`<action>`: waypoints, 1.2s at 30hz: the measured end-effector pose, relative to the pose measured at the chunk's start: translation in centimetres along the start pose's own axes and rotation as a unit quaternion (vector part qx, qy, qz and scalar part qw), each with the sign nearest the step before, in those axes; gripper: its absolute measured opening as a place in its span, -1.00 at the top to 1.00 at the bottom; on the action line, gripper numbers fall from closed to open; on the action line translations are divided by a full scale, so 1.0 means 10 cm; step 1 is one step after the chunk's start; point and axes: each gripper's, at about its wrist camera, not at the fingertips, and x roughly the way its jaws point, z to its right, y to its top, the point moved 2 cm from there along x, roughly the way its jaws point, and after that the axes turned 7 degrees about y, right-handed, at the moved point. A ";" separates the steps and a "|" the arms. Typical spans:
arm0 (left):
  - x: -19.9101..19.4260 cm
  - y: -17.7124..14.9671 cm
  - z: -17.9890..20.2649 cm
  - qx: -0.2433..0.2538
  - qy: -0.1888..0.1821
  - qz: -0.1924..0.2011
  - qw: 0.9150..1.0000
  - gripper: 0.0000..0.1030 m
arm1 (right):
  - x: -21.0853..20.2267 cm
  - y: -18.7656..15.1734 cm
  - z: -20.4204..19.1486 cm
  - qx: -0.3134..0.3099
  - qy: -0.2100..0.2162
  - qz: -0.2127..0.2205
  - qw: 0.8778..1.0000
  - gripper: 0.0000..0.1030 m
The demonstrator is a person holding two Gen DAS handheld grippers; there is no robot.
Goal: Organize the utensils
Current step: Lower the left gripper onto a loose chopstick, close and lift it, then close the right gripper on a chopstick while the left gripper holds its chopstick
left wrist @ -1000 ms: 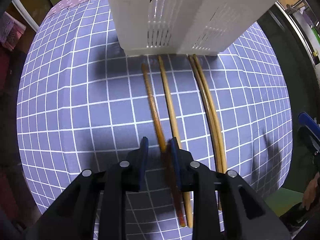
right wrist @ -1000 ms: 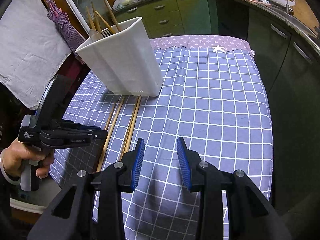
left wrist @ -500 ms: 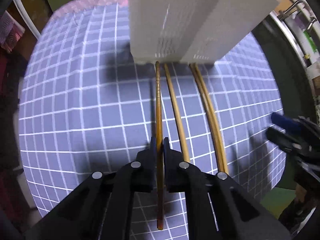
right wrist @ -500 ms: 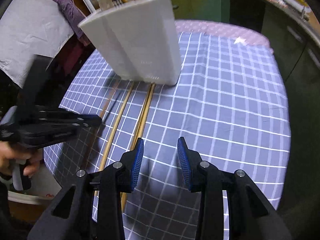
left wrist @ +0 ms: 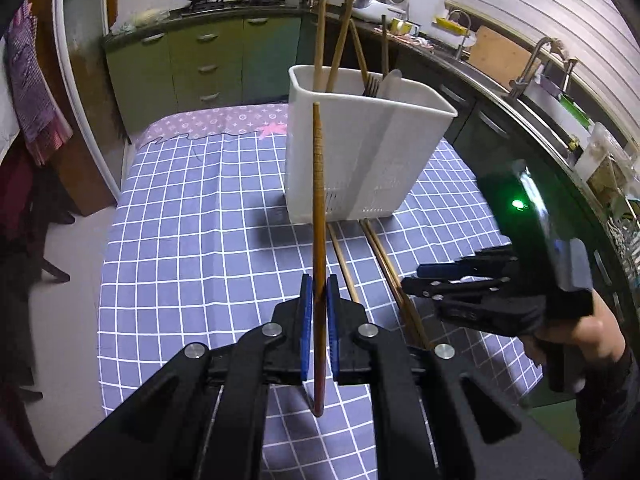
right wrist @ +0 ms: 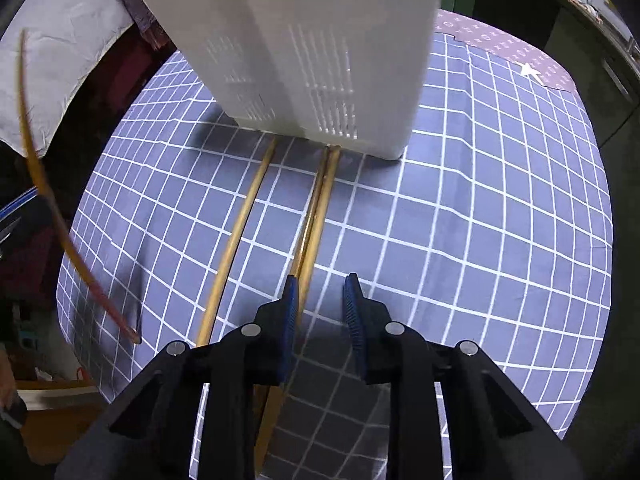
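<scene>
- Lifting one chopstick clear of the cloth, we have the left gripper clamped on it; a second ago those jaws stood apart over the four sticks lying flat.
- Our view has tipped up from the cloth to the caddy and the kitchen beyond, so the stick now points at the caddy's open top, its low end hanging free under the jaws.
- That puts one stick in the air and three more to go: a single and a pair lying side by side, far ends against the caddy's foot.
- Our right gripper has come down over the pair; its jaws are closing with nothing between them yet, the pair just inside the left pad.
- We judge the next step is to drop the held stick in, while the right takes one of the pair.
- The caddy already holds chopsticks and a fork, mostly at its far side; the near left corner looks open.
- Left of the caddy the cloth is bare, and right of the pair too, so both hands have room to swing.
- The near cloth edge lies just under our grippers; the sticks' near ends sit close to it and could slide off.
- The two grippers work near each other, so we keep the raised stick away from the right hand.
</scene>
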 end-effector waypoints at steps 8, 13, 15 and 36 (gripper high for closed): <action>-0.08 -0.02 -0.05 0.006 -0.004 0.008 1.000 0.86 | 0.09 0.03 -0.08 -0.014 -0.034 -0.011 0.999 0.52; -0.07 -0.04 -0.03 0.013 -0.005 0.004 1.000 0.86 | 0.16 0.05 -0.16 -0.018 -0.038 -0.024 0.999 0.52; -0.06 -0.05 -0.02 0.016 -0.006 0.002 1.000 0.86 | 0.20 0.06 -0.20 -0.021 -0.040 -0.027 0.999 0.52; -0.28 -0.04 -0.05 0.033 -0.008 0.029 0.999 0.86 | -0.89 -0.22 -0.16 -0.014 0.011 0.115 0.993 0.85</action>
